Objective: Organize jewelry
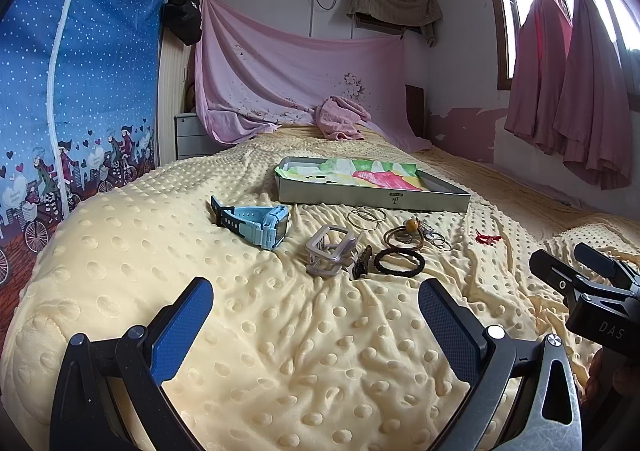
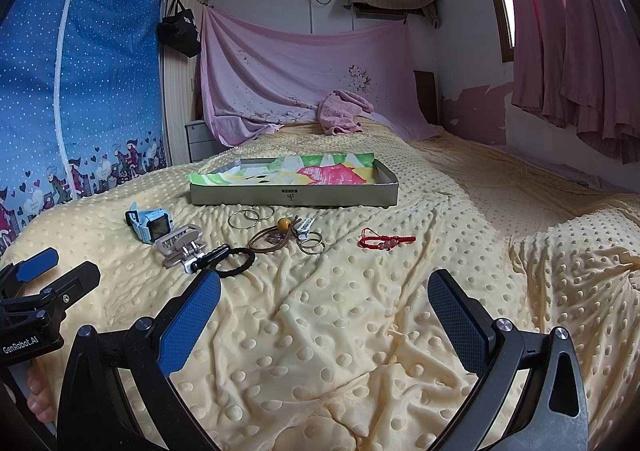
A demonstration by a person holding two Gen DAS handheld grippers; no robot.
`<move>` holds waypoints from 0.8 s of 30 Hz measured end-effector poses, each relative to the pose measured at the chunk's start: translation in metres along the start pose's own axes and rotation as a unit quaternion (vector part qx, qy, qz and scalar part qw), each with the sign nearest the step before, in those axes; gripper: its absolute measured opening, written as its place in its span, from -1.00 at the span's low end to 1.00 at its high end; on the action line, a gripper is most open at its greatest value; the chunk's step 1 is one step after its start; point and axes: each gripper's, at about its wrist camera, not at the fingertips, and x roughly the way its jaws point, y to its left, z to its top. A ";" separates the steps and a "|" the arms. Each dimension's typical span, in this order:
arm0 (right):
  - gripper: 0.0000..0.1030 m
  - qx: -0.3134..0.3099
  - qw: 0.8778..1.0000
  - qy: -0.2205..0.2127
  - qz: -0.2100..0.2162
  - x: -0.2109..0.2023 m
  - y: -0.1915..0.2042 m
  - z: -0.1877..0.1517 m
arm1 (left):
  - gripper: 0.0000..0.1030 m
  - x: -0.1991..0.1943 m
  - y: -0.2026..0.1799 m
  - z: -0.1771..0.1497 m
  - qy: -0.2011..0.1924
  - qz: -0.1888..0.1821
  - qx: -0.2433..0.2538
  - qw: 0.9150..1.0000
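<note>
Left tongs stood wide apart and empty, hovering low over the yellow dotted blanket of the bed, well short of the items. Farthest left in the spread lay the light blue watch, strap curled, resting on its side. Next to it sat a translucent claw hair clip, with a small dark clip touching its right edge and a black hair tie just beside that. Behind these lay a set of thin silver hoops, closest of all to the box. Further right, a brown cord loop with an amber bead overlapped a second group of small metal rings. The red braided bracelet lay apart on the right, the only piece with open blanket around it. Behind the whole row stood the shallow grey box, lined with bright floral paper and apparently empty; judged to be the destination, set close behind the row so each carry would be short. Right tongs were likewise spread wide, holding nothing, pointed toward the gap between the rings and the bracelet. Judgement: sorting not yet begun, no piece seen in the box. The soft, rumpled blanket probably gives under thin pieces like the hoops, which may make them awkward to pinch; the isolated bracelet looked the easiest first pick for the right side.
</note>
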 end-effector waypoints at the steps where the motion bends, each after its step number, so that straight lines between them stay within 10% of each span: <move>1: 0.98 0.000 1.000 0.000 0.000 0.000 -0.001 0.000 | 1.00 0.000 0.000 0.000 0.000 0.000 0.000 1.000; 24: 0.98 0.000 1.000 0.000 0.000 -0.001 0.001 0.001 | 1.00 0.000 0.000 0.000 0.000 0.000 0.000 1.000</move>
